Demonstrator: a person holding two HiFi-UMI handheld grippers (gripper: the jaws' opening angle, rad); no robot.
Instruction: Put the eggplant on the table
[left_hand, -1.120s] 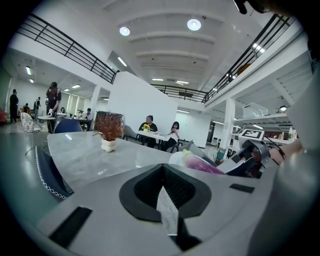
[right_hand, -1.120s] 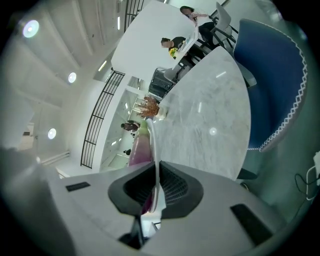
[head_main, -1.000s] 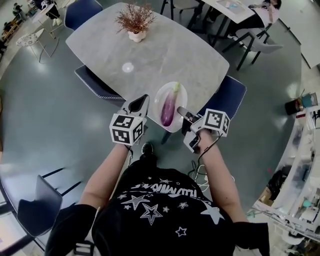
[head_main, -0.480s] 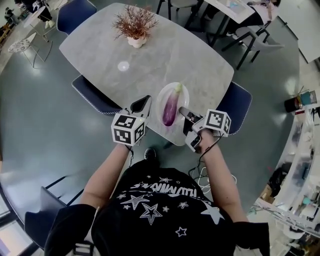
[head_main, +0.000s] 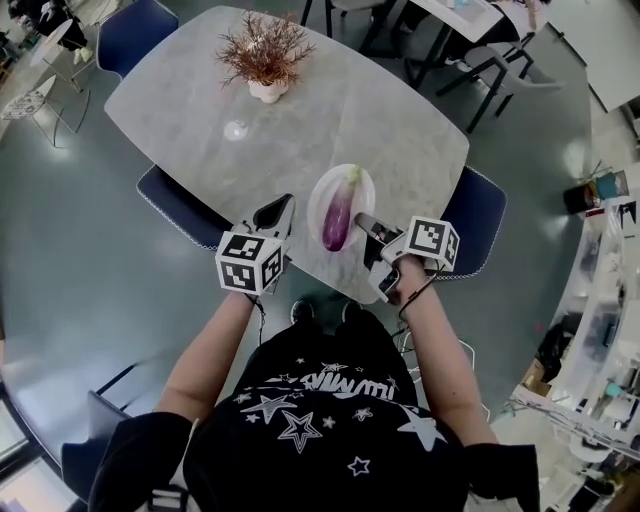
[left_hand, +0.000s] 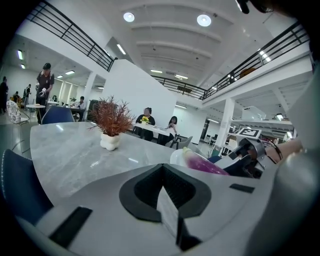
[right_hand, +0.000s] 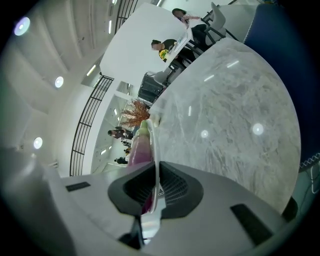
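Observation:
A purple eggplant with a green stem lies on a white plate over the near edge of the grey marble table. My right gripper is shut on the plate's near right rim. In the right gripper view the plate's rim runs edge-on between the jaws, with the eggplant behind it. My left gripper hangs just left of the plate, shut and holding nothing. The left gripper view shows the eggplant on the plate ahead to the right. Whether the plate rests on the table is unclear.
A potted dried plant stands at the table's far end. Blue chairs sit tucked at the table's left and right near sides. Other tables and seated people are farther back.
The plate with the eggplant has come further over the table's near edge, carried by my right gripper. My left gripper has kept its place beside it.

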